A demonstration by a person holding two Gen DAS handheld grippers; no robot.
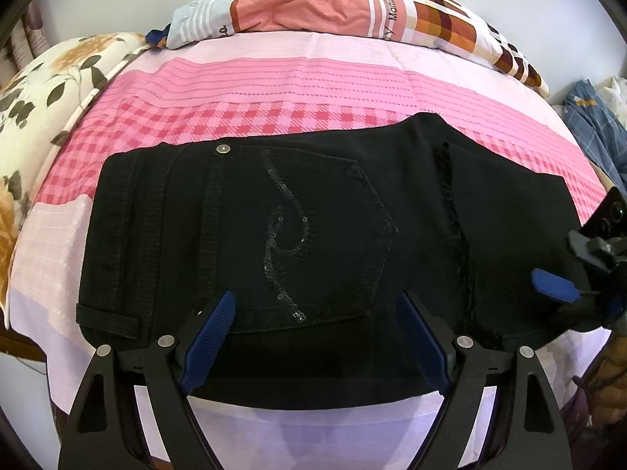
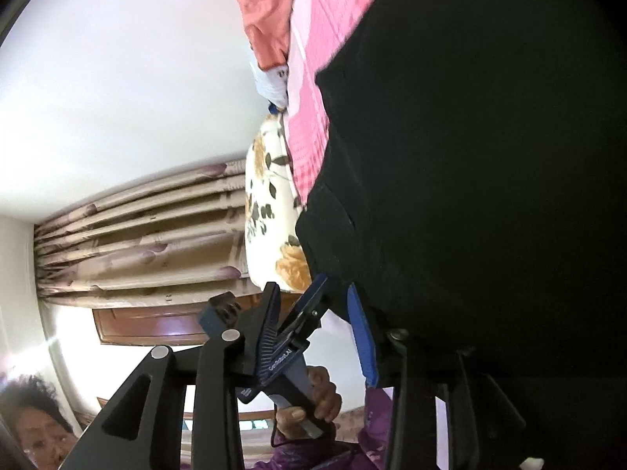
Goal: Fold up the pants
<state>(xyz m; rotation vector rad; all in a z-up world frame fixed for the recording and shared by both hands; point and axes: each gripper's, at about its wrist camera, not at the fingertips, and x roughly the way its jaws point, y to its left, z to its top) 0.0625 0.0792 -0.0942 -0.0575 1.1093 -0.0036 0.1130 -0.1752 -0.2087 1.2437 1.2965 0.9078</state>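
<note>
On the pink checked bedsheet (image 1: 243, 90) I log black denim pants (image 1: 298, 211), folded compact, sequin swirl stitched on the hexagonal back pocket (image 1: 313, 235), metal rivet near the waistband. My left gripper (image 1: 313, 337) hangs over the near edge, ribbed blue pads spread, released. Only my right wrist view shows the right gripper (image 2: 333, 313) at the pants' edge; whether it grips, I cannot tell. Patchwork pillow (image 1: 352, 8) reads "Mamas"; floral pillow (image 1: 51, 90) beside it.

Bright even light, strong fisheye warp, right view blurred, prob. window glare.
</note>
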